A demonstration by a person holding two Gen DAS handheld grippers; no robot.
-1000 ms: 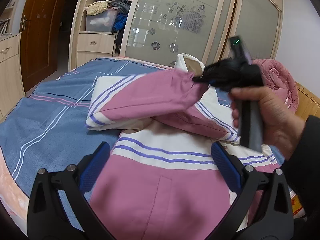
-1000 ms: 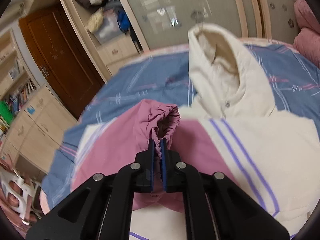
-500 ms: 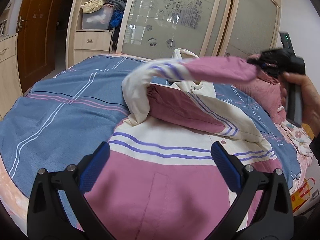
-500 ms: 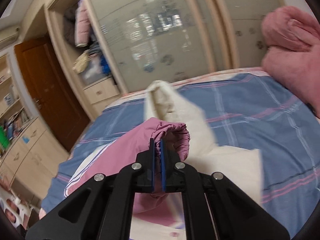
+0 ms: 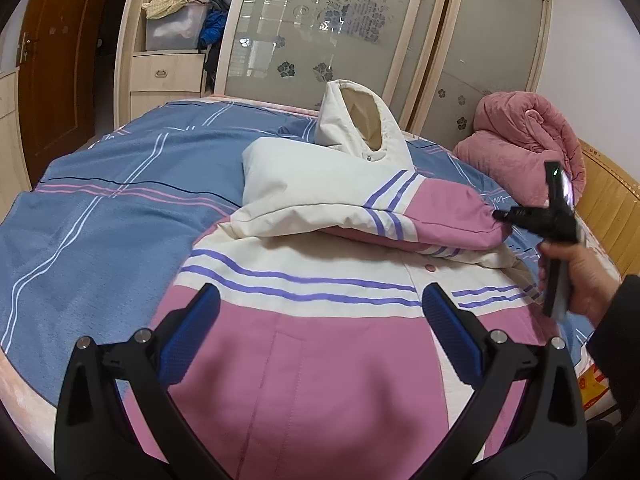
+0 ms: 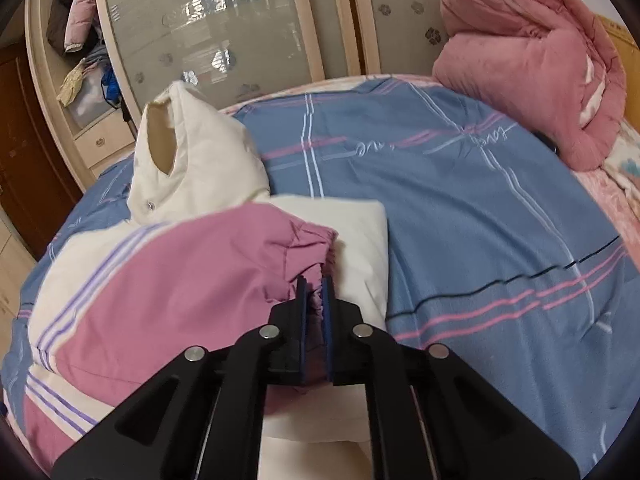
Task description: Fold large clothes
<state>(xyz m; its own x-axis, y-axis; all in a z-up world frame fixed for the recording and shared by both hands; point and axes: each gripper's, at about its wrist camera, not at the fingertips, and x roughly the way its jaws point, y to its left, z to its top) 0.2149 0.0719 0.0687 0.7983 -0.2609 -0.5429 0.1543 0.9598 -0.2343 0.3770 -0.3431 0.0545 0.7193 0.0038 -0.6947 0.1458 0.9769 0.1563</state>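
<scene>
A pink and cream hooded jacket (image 5: 320, 360) with purple stripes lies on the bed, its hood (image 5: 360, 120) standing up at the far end. One sleeve (image 5: 360, 204) lies folded across the chest. My right gripper (image 6: 314, 280) is shut on the pink sleeve cuff (image 6: 312, 248); it also shows in the left wrist view (image 5: 500, 216) at the jacket's right side. My left gripper (image 5: 320, 320) is open and empty, hovering over the jacket's lower pink part.
The blue striped bedspread (image 5: 100, 220) covers the bed. A rolled pink quilt (image 5: 528, 140) sits at the far right by a wooden headboard (image 5: 608, 200). A wardrobe with frosted glass doors (image 5: 320, 40) and a shelf of clothes stands behind the bed.
My right gripper has carried the sleeve cuff from the left across the jacket to its right side and lowered it. The sleeve now lies across the chest. The left gripper stayed open.
</scene>
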